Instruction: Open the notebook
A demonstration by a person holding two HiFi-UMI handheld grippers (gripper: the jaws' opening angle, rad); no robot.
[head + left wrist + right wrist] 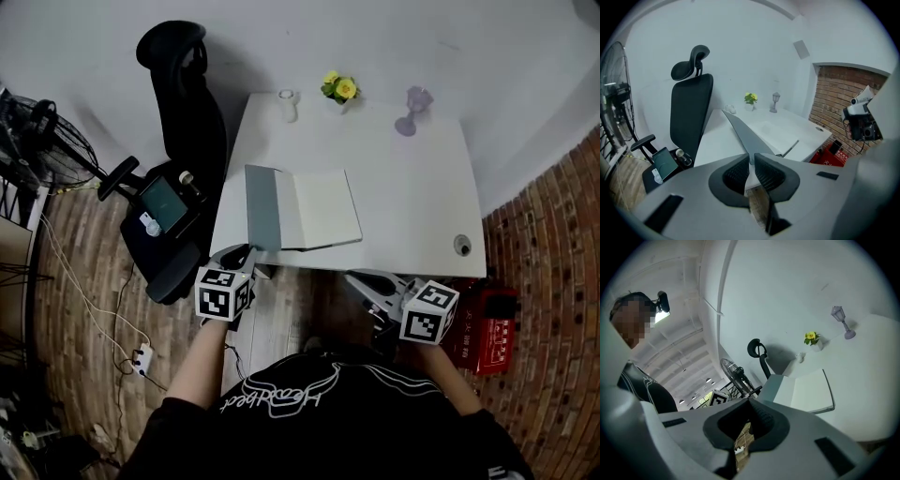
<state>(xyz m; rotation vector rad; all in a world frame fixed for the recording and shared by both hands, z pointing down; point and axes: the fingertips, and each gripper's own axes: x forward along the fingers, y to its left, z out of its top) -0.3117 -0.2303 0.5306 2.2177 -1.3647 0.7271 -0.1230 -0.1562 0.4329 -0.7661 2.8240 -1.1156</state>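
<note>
The notebook (pixel 323 208) lies on the white table (pixel 412 178) with a white page showing. Its grey cover (pixel 262 208) is swung over to the left and stands tilted. My left gripper (pixel 246 255) sits at the table's front left edge, shut on the cover's near corner. In the left gripper view the cover (pixel 743 133) runs edge-on into the left gripper (pixel 751 165), between the pads. My right gripper (pixel 364 279) hangs below the table's front edge, shut and holding nothing. From the right gripper (pixel 749 404) the notebook (pixel 811 392) shows ahead and to the right, well clear of it.
A black office chair (pixel 183 103) stands left of the table, with a fan (pixel 37 141) further left. At the table's far edge stand a yellow flower pot (pixel 339 89), a purple lamp figure (pixel 411 111) and a small white object (pixel 289 99). A red box (pixel 483 323) sits on the floor at right.
</note>
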